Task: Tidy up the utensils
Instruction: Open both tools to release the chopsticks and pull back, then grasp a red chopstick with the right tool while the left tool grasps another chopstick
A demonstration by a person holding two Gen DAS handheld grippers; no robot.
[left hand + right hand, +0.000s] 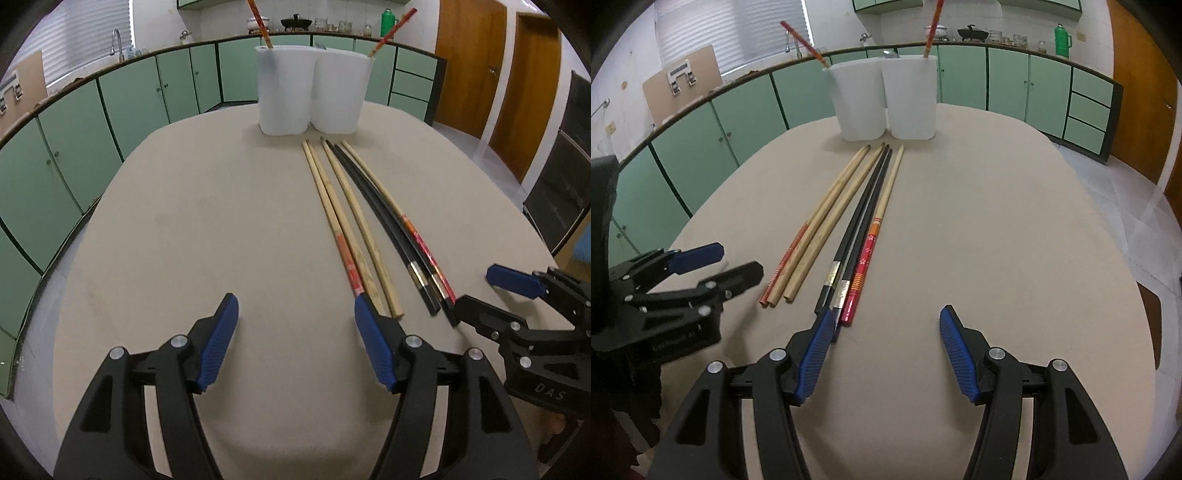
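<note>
Six chopsticks (849, 229) lie in a loose row on the beige table (997, 240), tips toward two white cups (882, 99) at the far end. Three plain wooden ones sit left, then two black, then one red-patterned. Each cup holds one red chopstick (932, 26), leaning. Right gripper (886, 354): released, jaws wide, left pad just beside the black sticks' near ends. Left gripper (295, 339): released too, right pad near the wooden sticks' ends.
</note>
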